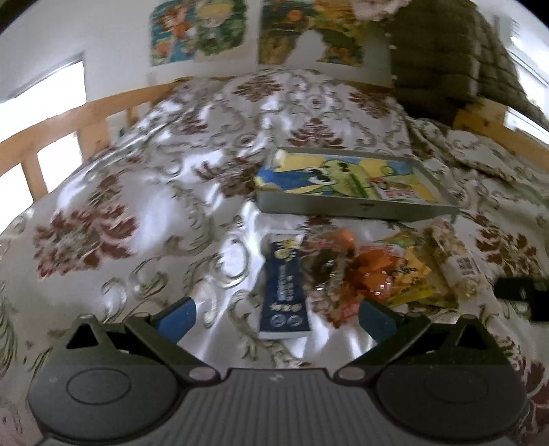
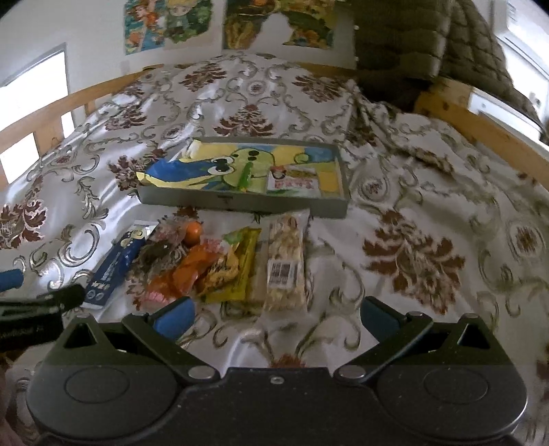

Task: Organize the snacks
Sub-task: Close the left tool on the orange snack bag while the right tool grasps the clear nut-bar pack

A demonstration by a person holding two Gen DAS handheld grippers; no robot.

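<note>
A row of snacks lies on the patterned bedspread: a dark blue packet (image 1: 284, 290) (image 2: 115, 266), clear wrapped sweets with an orange ball (image 2: 192, 231), orange wrappers (image 1: 372, 271) (image 2: 187, 271), a yellow packet (image 1: 413, 278) (image 2: 236, 266) and a clear nut bar with a barcode (image 1: 458, 264) (image 2: 286, 264). Behind them sits a shallow grey tray (image 1: 357, 207) (image 2: 240, 204) lined with a cartoon picture and holding one small packet (image 2: 293, 180). My left gripper (image 1: 276, 317) is open just short of the blue packet. My right gripper (image 2: 276, 317) is open just short of the nut bar, holding nothing.
Wooden bed rails (image 1: 68, 127) (image 2: 497, 137) run along both sides. A dark green quilted blanket (image 1: 442, 58) (image 2: 411, 44) is piled at the far right. Posters (image 2: 168, 24) hang on the back wall. The left gripper's tip (image 2: 41, 302) shows at the left edge of the right wrist view.
</note>
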